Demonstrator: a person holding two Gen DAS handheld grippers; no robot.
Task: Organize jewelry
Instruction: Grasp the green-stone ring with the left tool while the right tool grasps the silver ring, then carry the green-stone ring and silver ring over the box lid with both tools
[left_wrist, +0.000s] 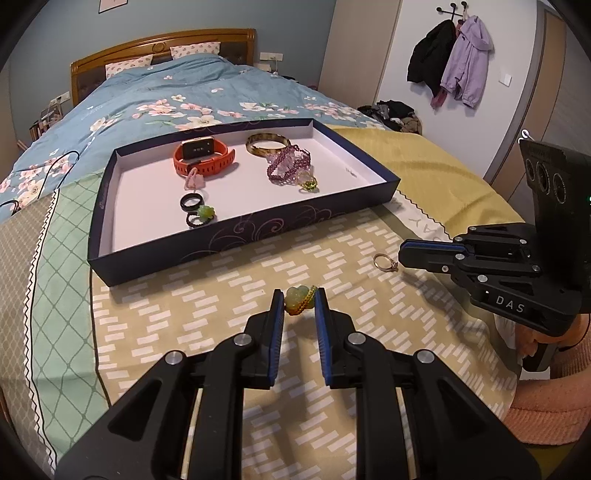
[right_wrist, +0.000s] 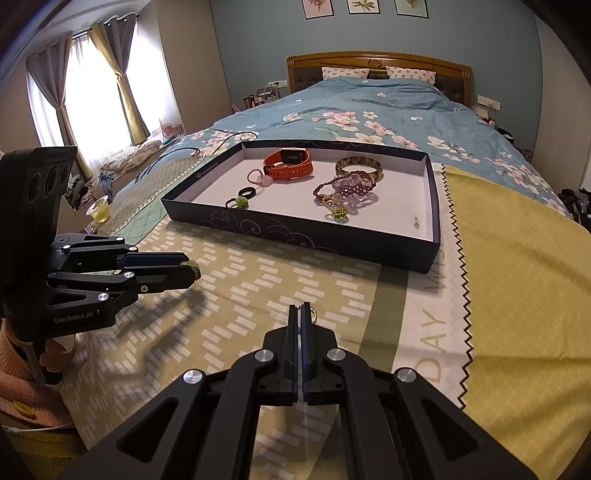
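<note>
Partly hidden, left tongs pinch green pendant.

You see a navy tray with pale swirl scrollwork on its wall and a white floor. In it, at 11 o'clock, sits an orange watch; at 1 o'clock, a mottled amber bangle and purple beads. Toward 7 o'clock lie a black ring and a green charm. Your black, blue-padded left gripper frames a green pendant with gold beading. The sheet is olive with white dashes; the quilt is blue with pink blossoms.
</note>
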